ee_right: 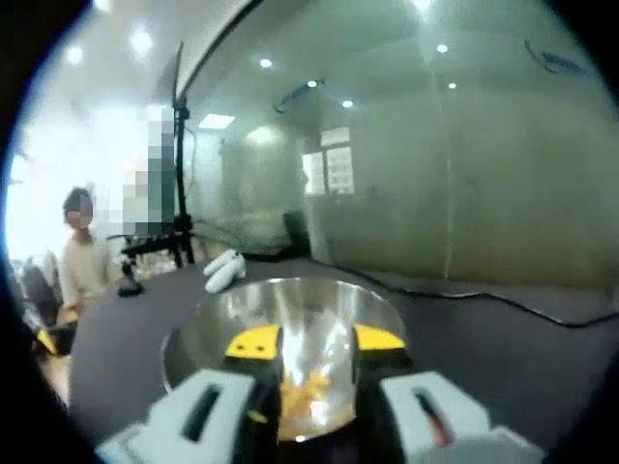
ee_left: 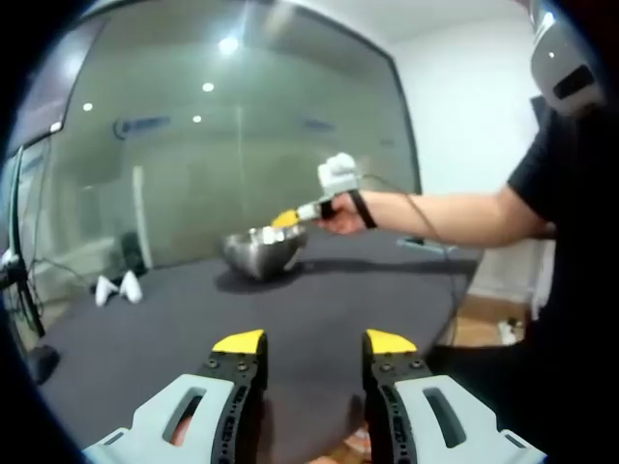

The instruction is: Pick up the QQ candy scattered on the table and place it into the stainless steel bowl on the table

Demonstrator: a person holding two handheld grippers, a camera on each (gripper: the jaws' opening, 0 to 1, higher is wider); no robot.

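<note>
The stainless steel bowl [ee_left: 263, 251] stands at the far side of the dark table [ee_left: 290, 319]. My left gripper [ee_left: 314, 343] hovers over the table's near part, open, with nothing between its yellow-tipped fingers. A person's hand holds my right gripper [ee_left: 290, 218] over the bowl's rim. In the right gripper view, the right gripper [ee_right: 316, 340] is open directly above the bowl [ee_right: 203, 333]. Orange and yellow QQ candy [ee_right: 311, 391] lies in the bowl's bottom, seen between the jaws.
Two white objects [ee_left: 118, 287] [ee_right: 224, 269] lie on the table beyond the bowl. A black cable [ee_right: 484, 295] runs across the table's far part. A glass wall [ee_left: 242, 145] stands behind. A person [ee_right: 82, 261] sits past the table's edge, near a black stand [ee_right: 179, 193].
</note>
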